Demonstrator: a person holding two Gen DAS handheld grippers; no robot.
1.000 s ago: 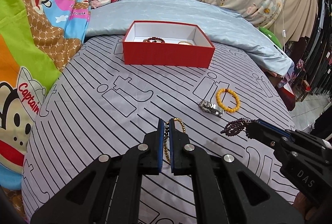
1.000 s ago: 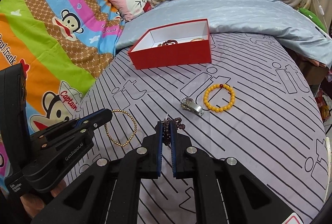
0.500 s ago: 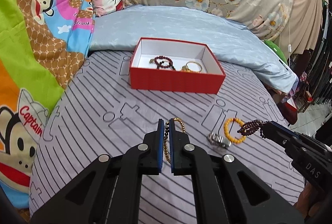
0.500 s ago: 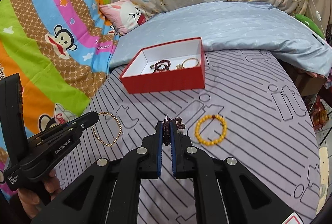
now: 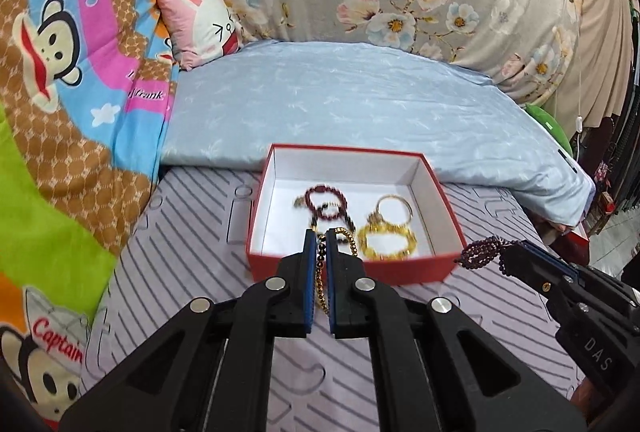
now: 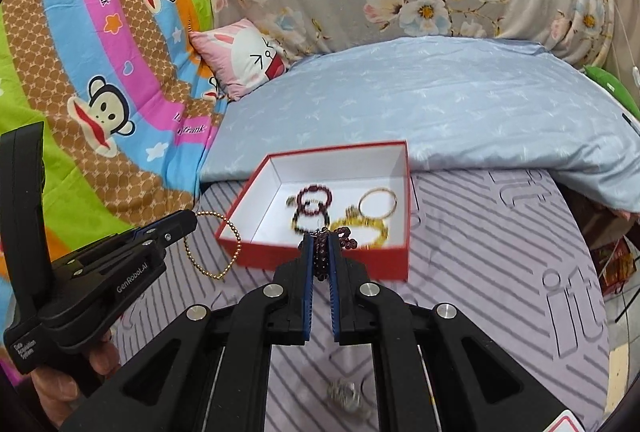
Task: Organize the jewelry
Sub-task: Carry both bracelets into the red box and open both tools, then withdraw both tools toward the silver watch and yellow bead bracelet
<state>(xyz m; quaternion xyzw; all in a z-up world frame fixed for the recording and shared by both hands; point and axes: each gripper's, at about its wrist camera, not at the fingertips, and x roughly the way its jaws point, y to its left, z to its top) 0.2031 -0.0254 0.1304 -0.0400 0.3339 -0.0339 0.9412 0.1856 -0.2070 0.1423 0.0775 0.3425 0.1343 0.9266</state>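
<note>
Left wrist view: the left tongs (image 5: 319,244) are closed on a gold bead bracelet (image 5: 320,278), a thin chain pinched between the blue pads and hanging slack below them. Directly ahead of the tips, close by, sits an open red box (image 5: 440,188) with a white interior, on a bed (image 5: 192,264) covered in a pale striped sheet. Inside the box lie a dark red bead bracelet (image 5: 325,201), a thin gold bangle (image 5: 394,207) and a yellow bead bracelet (image 5: 386,242).

To the right in this view, the right tongs (image 5: 506,252) are likewise clamped, holding a dark purple bead bracelet (image 5: 480,252) that dangles just outside the box's near right corner.

Right wrist view: the purple beads (image 6: 320,252) bunch between the closed pads, with the box's near wall right in front. The left tongs (image 6: 188,222) appear at the left, their gold chain (image 6: 224,244) looping down beside the box's left corner. A small silvery piece (image 6: 342,394), blurred, lies on the sheet below the tongs.

Both loads sit just short of the near wall, so each likely needs to travel forward over the rim. The left tongs look better centred on the opening; the right ones are nearer its right edge.

A blue quilt, a pink rabbit cushion and cartoon monkey bedding lie beyond.
</note>
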